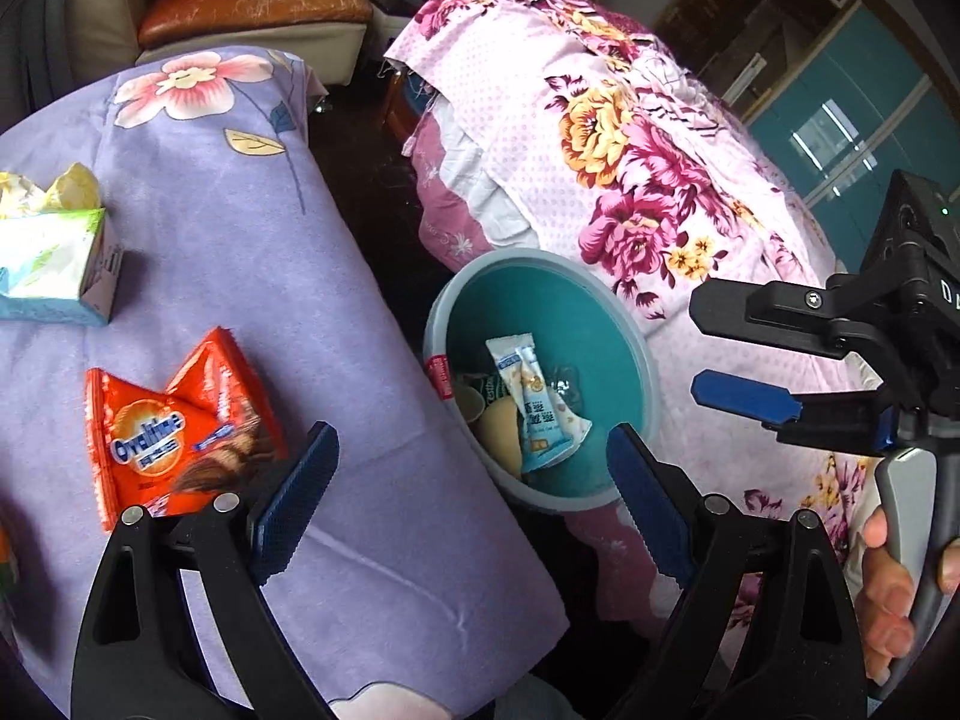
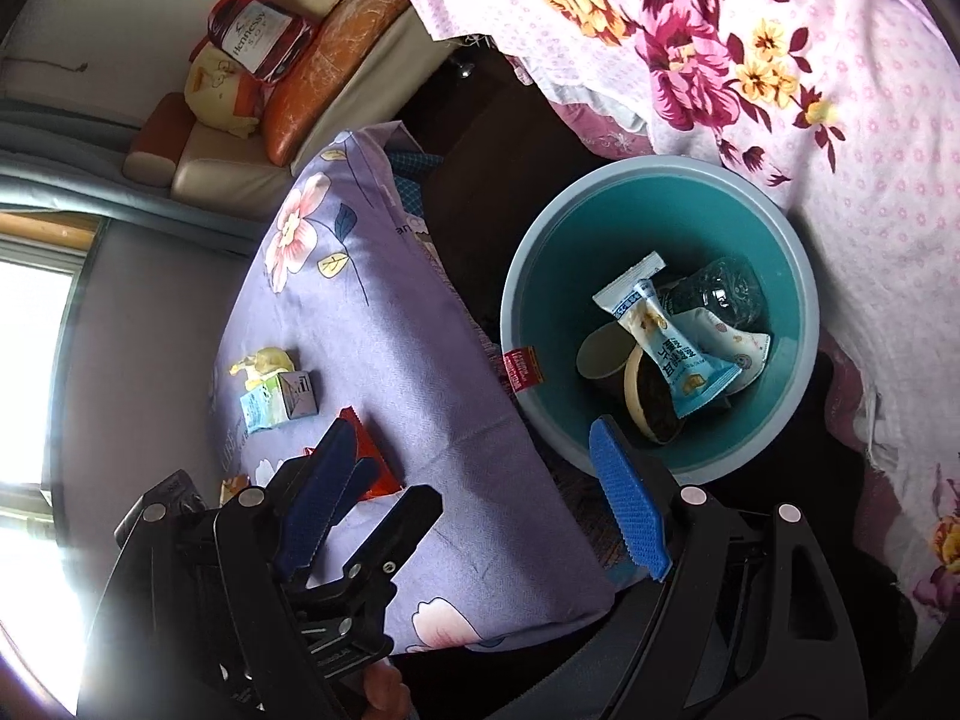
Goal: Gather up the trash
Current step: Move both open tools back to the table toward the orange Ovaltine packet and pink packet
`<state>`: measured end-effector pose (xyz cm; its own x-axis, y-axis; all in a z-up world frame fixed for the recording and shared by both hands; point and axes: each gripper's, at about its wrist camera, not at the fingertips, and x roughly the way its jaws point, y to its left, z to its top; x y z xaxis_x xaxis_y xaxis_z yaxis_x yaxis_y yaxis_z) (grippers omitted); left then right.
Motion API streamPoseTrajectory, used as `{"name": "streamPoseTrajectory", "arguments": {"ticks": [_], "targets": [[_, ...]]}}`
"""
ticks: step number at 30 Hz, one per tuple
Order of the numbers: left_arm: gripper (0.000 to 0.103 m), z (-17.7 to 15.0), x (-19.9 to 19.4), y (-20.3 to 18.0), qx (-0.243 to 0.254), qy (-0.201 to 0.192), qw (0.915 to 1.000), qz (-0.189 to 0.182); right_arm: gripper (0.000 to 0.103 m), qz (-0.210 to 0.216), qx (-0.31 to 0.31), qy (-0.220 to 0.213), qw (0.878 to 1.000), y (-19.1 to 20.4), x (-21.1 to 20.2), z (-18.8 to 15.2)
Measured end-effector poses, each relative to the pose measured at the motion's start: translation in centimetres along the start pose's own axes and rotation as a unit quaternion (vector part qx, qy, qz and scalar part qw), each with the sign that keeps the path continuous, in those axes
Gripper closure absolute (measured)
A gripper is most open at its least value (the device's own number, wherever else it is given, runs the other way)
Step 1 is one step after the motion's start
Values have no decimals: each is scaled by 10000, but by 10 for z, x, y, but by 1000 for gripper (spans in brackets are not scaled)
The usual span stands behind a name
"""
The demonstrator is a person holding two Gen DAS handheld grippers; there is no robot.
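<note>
- Left gripper (image 1: 474, 462), black frame w/ blue ribbed pads, jaws wide apart, nothing between them; it hangs over the gap between the lavender floral cloth-covered table (image 1: 252, 276) and the round teal plastic trash bin (image 1: 636, 360).
- Right gripper (image 2: 474, 486), same build, jaws also wide and empty; in the left wrist view it sits at 3 o'clock (image 1: 726, 354), w/ a hand (image 1: 894, 588) wrapped round its grey handle at 4 o'clock.
- Right wrist view: bin (image 2: 540, 276) at about 1 o'clock of the pads, wedged between table edge and the pink floral bedspread (image 2: 840, 138).
- Inside bin: light-blue-and-white snack wrapper (image 2: 672, 342) on top; tan paper cup (image 2: 600, 354) and a dark-filled bowl (image 2: 651, 402) at its 8 o'clock; crumpled clear plastic bottle (image 2: 720, 288) at its 1 o'clock. A second pale printed packet (image 2: 732, 342) is just beside the wrapper.
- Red tag (image 2: 523, 369) hangs at the bin rim on the table side.
- Still on table, left wrist view: orange-red Ovaltine foil packet (image 1: 174, 438) at 9 o'clock of left gripper, near its left pad; cannot tell if touching.
- Farther out at 10 o'clock: small green-and-blue carton (image 1: 54, 264), w/ crumpled yellow-white wrapper (image 1: 54, 192) just behind it.
- Background, 11 o'clock: cream chair w/ orange-brown cushion (image 1: 252, 0).
</note>
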<state>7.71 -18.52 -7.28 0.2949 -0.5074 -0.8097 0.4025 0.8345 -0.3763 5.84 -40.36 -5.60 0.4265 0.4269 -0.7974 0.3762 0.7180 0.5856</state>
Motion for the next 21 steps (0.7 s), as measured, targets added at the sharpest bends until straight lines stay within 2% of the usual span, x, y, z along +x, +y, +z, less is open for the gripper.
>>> {"name": "streamPoseTrajectory", "arguments": {"ticks": [8, 14, 17, 21], "targets": [[12, -16, -51, 60, -267, -162, 9991, 275, 25, -244, -623, 28, 9978, 44, 23, -22], [11, -25, -82, 107, -520, -359, 9966, 521, 25, -518, -1246, 148, 9907, 84, 54, -38], [11, -28, -93, 126, -659, -435, 9949, 633, 25, -663, -1591, 297, 9846, 102, 76, -44], [11, -28, -104, 144, -807, -513, 9931, 677, 25, -734, -1675, 488, 9819, 113, 99, -45]]}}
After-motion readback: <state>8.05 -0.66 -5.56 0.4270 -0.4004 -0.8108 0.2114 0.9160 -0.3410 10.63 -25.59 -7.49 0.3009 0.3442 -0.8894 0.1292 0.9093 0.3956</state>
